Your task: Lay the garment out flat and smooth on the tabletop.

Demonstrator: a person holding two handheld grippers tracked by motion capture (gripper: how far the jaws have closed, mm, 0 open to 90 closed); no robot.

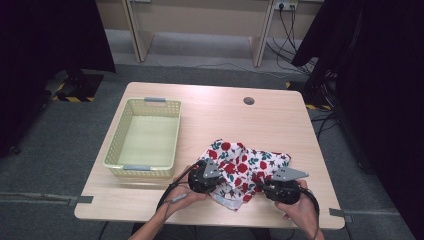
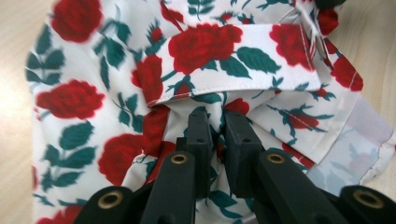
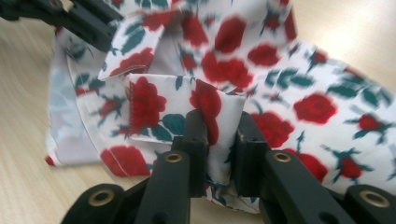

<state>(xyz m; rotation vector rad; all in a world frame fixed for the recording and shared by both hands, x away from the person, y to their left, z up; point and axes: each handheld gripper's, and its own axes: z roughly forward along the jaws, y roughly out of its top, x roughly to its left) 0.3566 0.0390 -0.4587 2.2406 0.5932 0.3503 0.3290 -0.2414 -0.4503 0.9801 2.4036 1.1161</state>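
Claws [image 1: 218,184] [image 1: 261,188] low, pinching rose cloth [image 1: 240,165]

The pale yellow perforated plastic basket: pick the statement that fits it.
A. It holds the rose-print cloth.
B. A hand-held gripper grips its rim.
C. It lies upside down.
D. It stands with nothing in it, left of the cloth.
D: the pale yellow perforated plastic basket shows a bare bottom, and the white rose-print cloth lies on the table to its right.

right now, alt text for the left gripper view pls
The left tool has its two black jaws shut on a bunched fold of the rose-print cloth, white with red roses and green leaves. The cloth lies rumpled on the wooden table.
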